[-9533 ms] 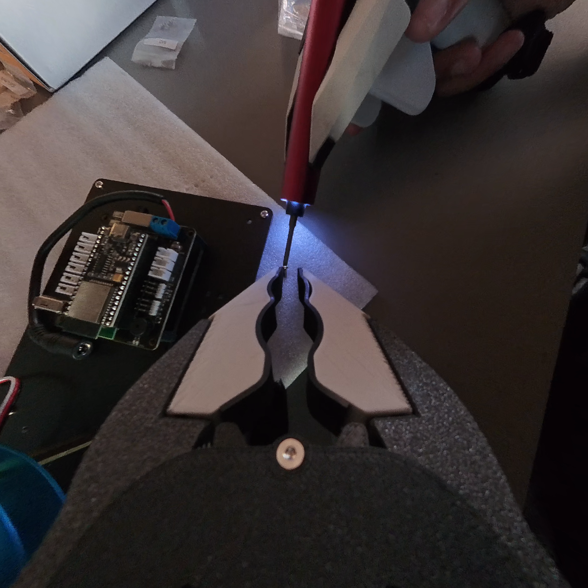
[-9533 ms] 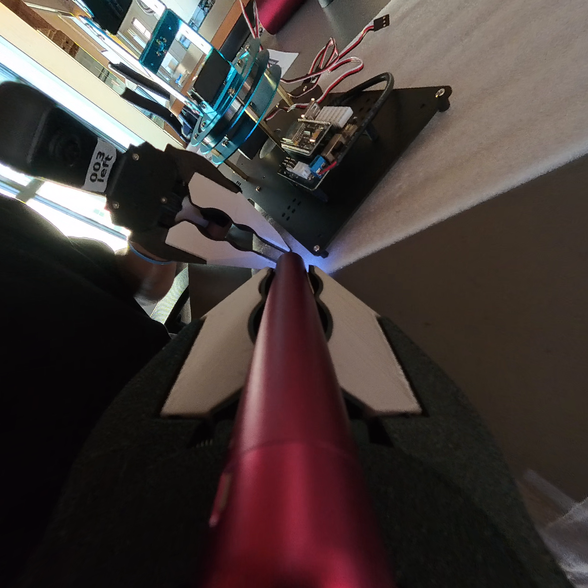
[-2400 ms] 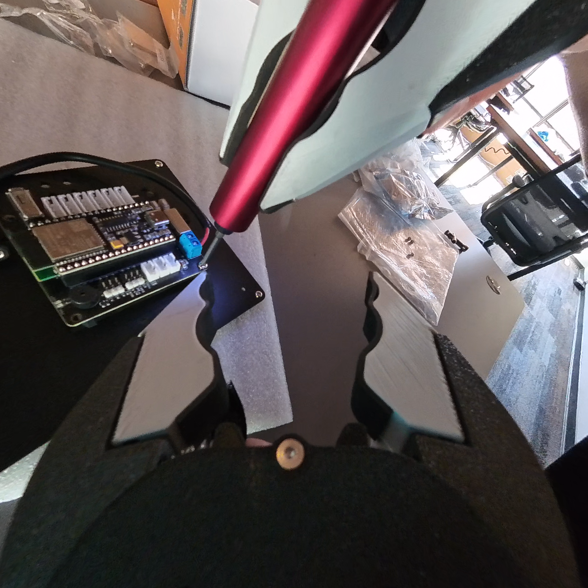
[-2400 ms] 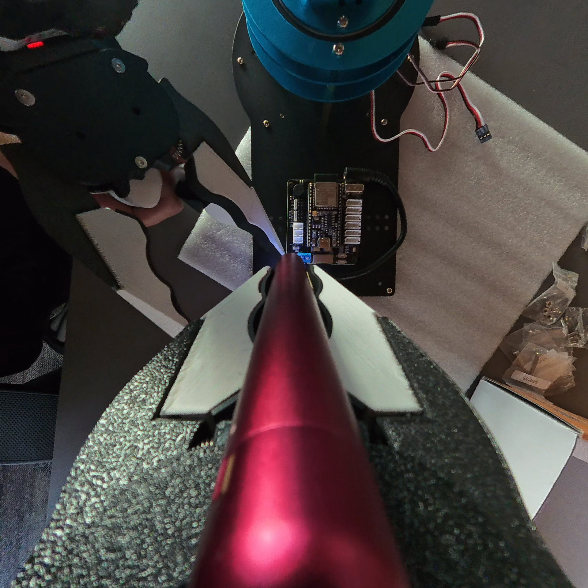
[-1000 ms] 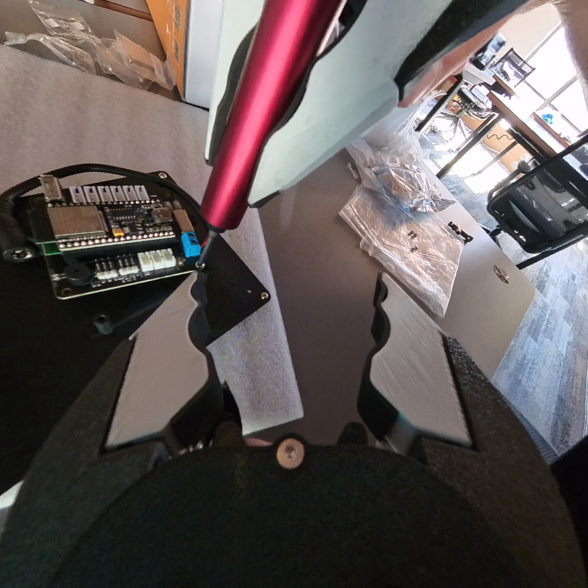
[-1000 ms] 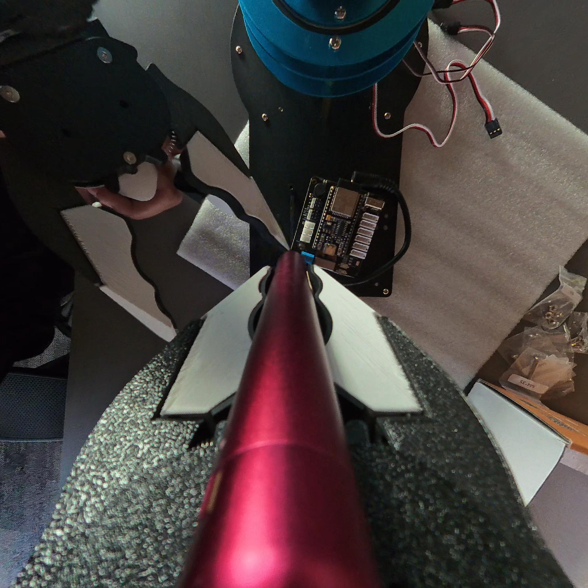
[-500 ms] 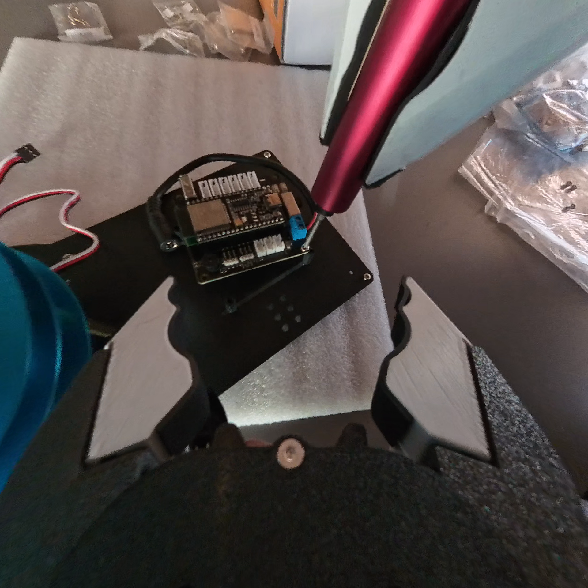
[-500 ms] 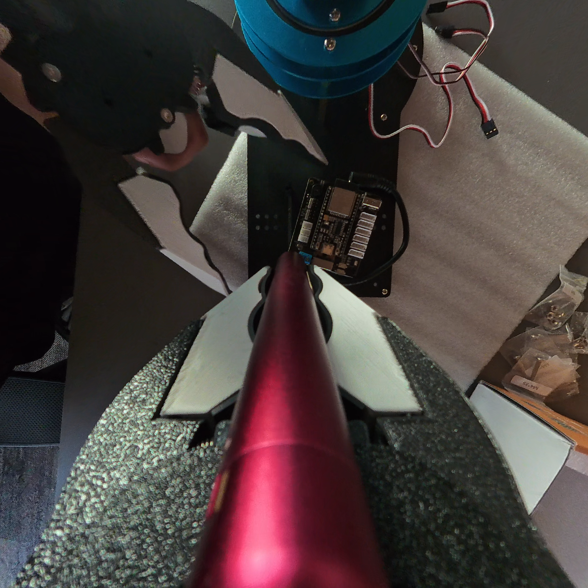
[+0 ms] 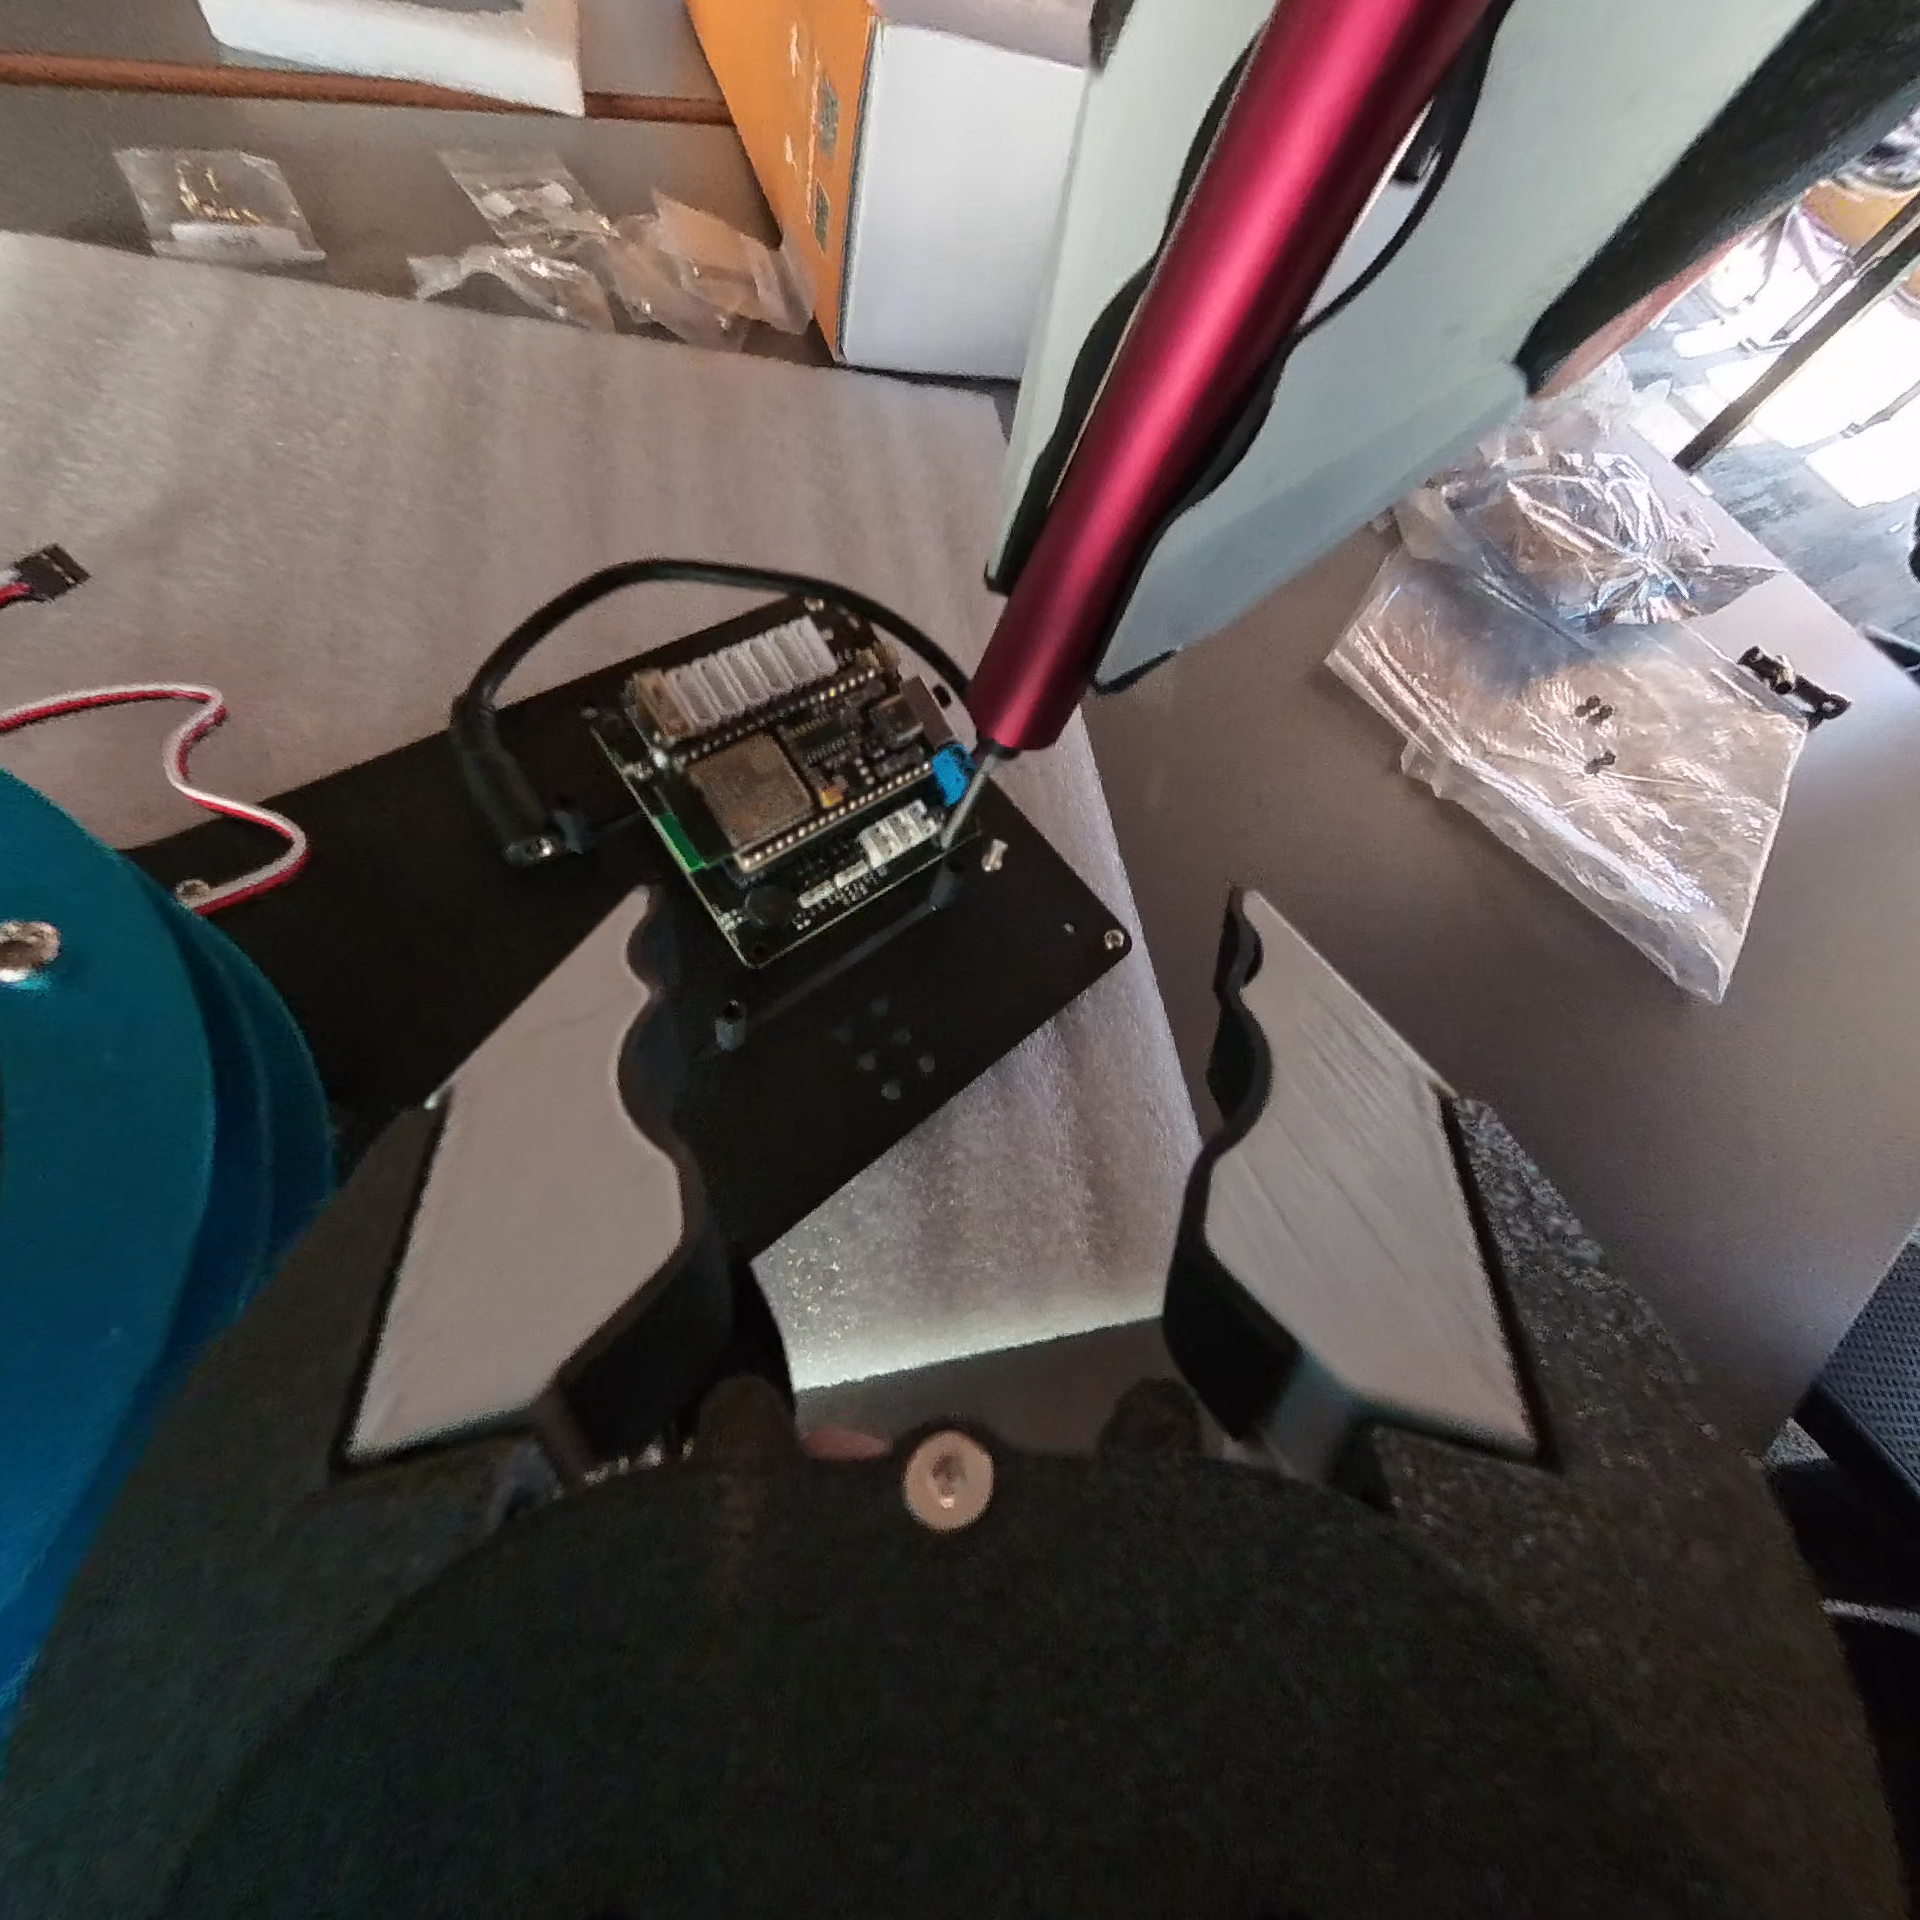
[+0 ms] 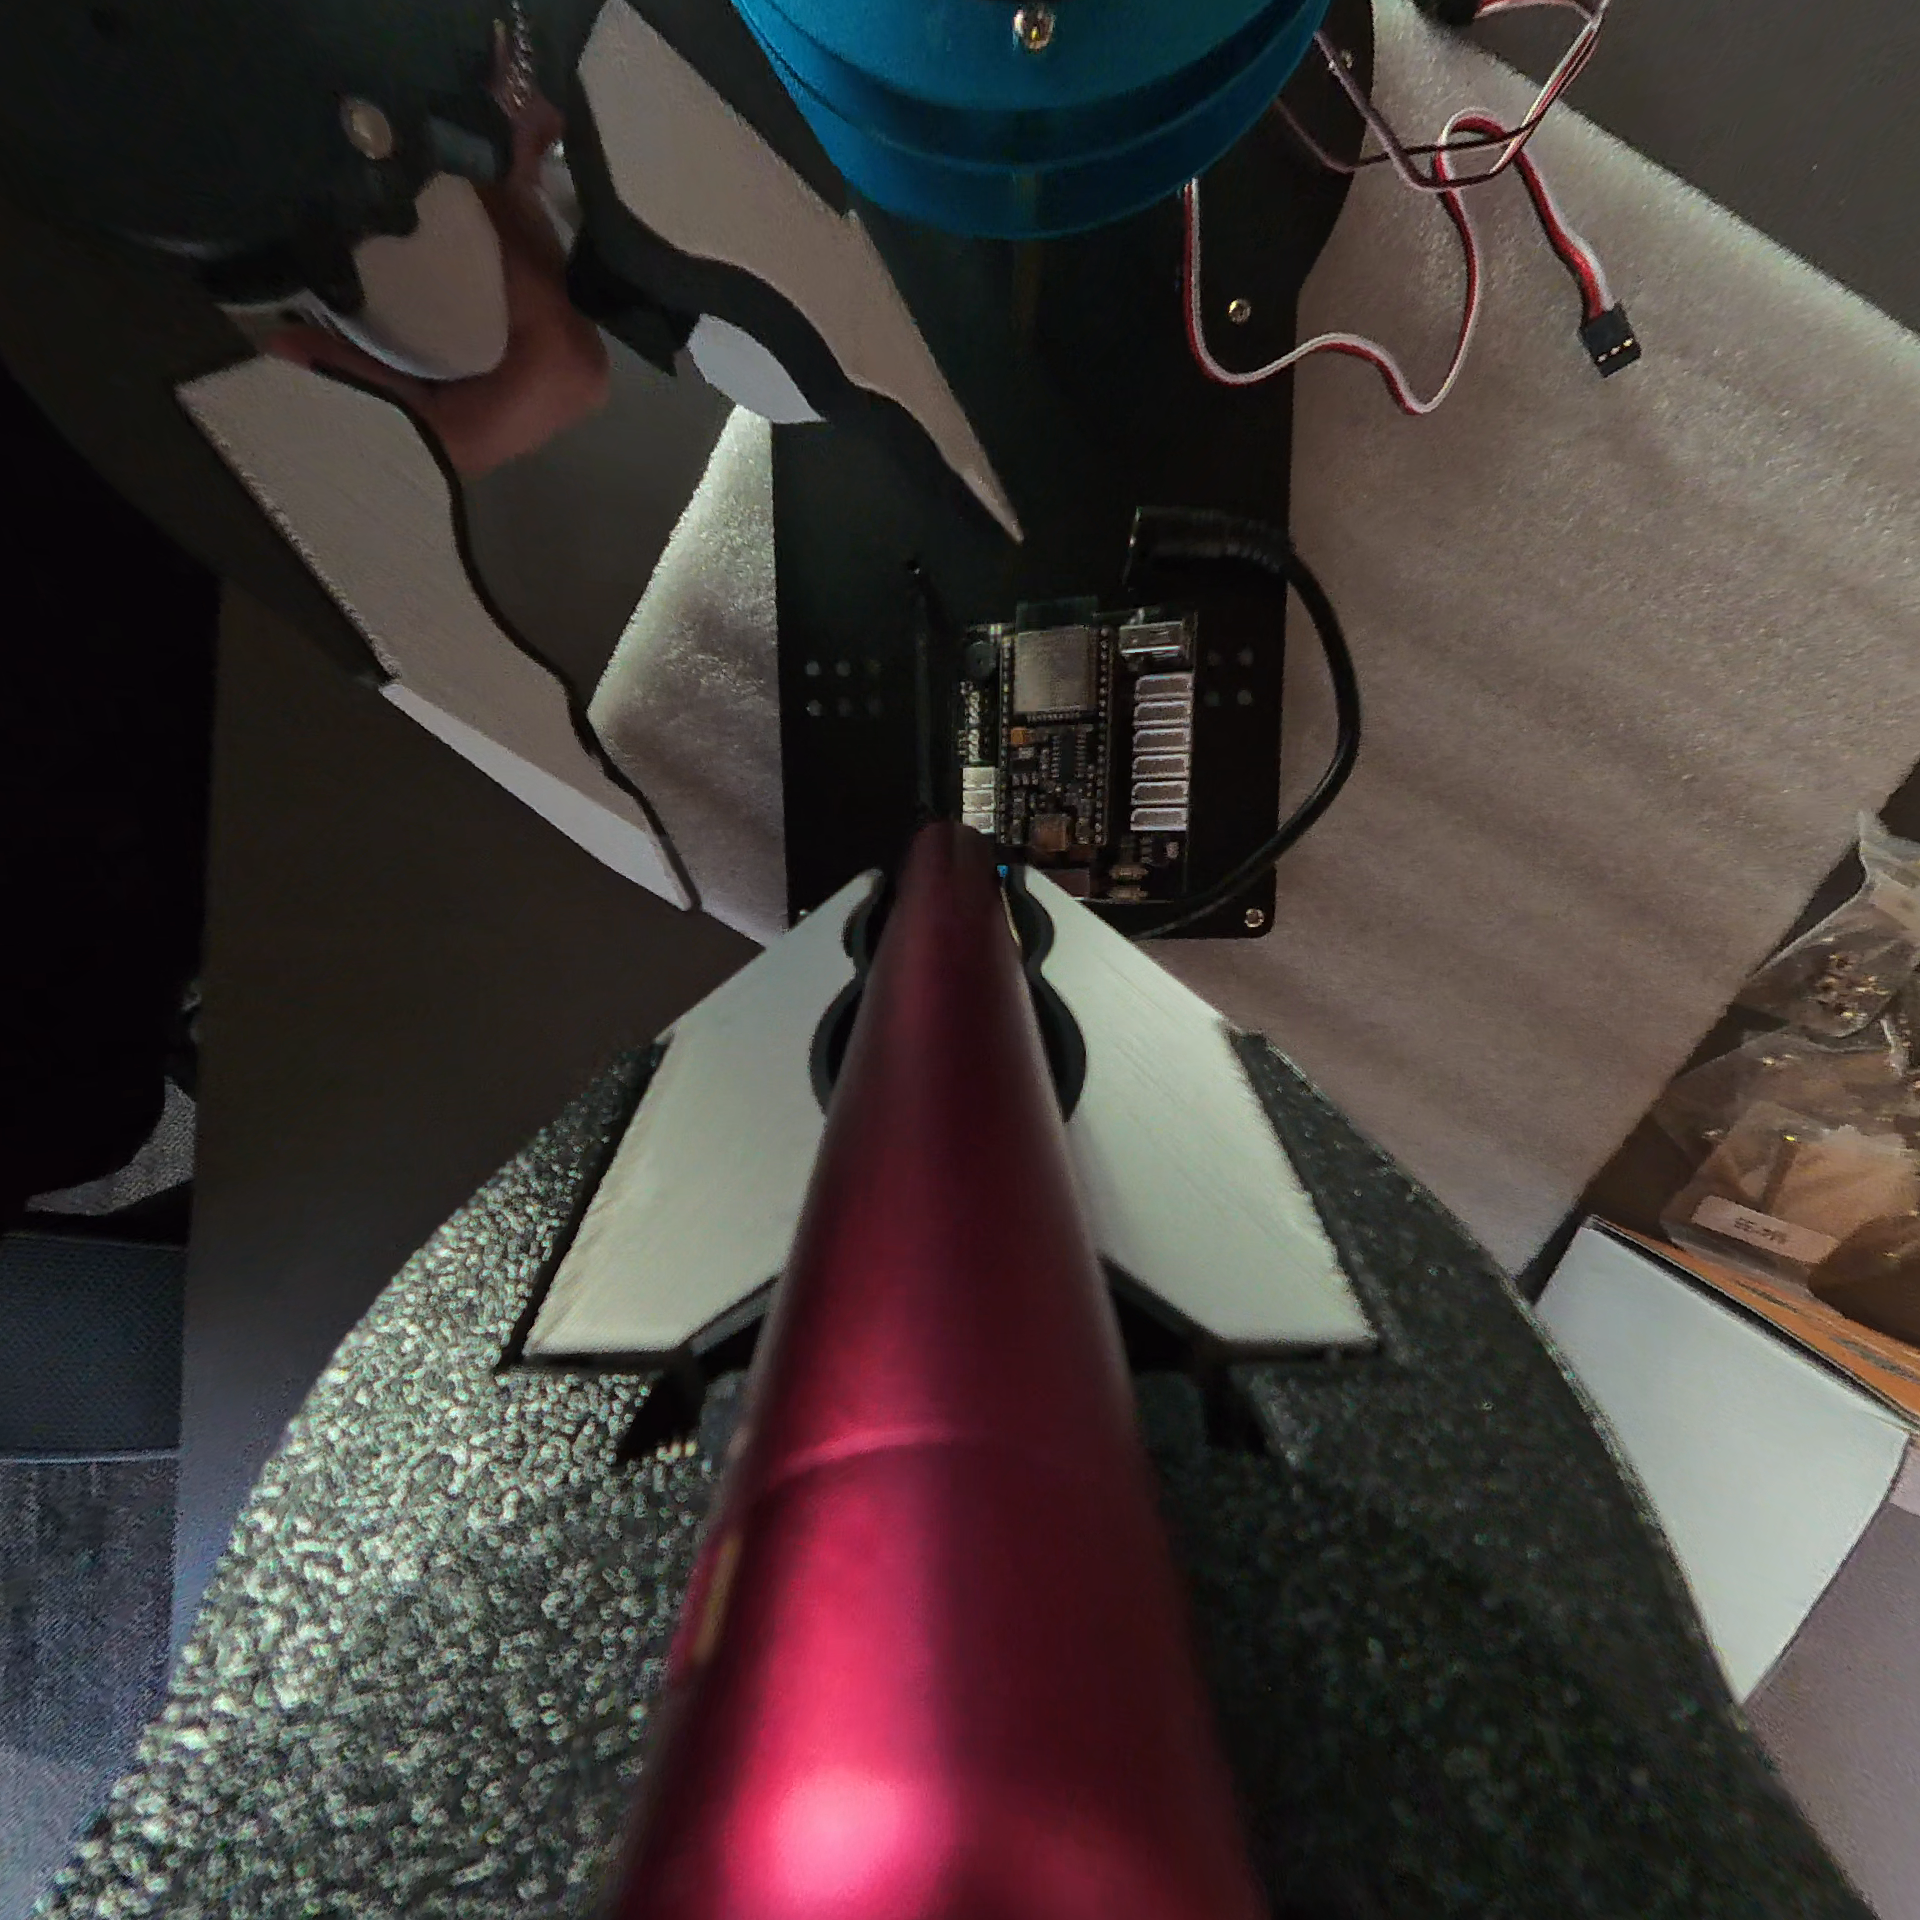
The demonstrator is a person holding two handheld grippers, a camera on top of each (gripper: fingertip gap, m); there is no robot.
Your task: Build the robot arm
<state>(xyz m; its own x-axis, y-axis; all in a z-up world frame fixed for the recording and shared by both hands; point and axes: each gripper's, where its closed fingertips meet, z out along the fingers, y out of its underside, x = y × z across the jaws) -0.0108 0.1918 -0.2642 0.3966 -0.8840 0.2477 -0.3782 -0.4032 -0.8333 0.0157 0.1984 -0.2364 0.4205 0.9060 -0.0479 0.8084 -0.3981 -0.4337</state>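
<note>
My right gripper (image 10: 945,894) is shut on a red screwdriver (image 10: 935,1351). In the left wrist view the screwdriver (image 9: 1174,364) slants down and its bit touches the near right corner of a circuit board (image 9: 790,790), beside a blue terminal block (image 9: 951,777). The board sits on a black plate (image 9: 416,935). A small silver screw (image 9: 992,854) lies on the plate just right of the bit. My left gripper (image 9: 940,914) is open and empty, above the plate's near edge. It also shows in the right wrist view (image 10: 847,717), left of the board (image 10: 1070,748).
A blue disc stack (image 9: 104,1143) stands on the plate's left end. The plate rests on a white foam sheet (image 10: 1558,727). Red-white-black servo wires (image 10: 1455,260) trail over it. Bags of hardware (image 9: 1579,748) and an orange-white box (image 9: 914,177) lie around. The left gripper's tips are roughly 5 centimeters from the right gripper's.
My left gripper, shut at the bit 9.5 s ago, is open and has drawn back toward the blue disc. The board has swivelled on the plate. The bit stays at the board's corner.
</note>
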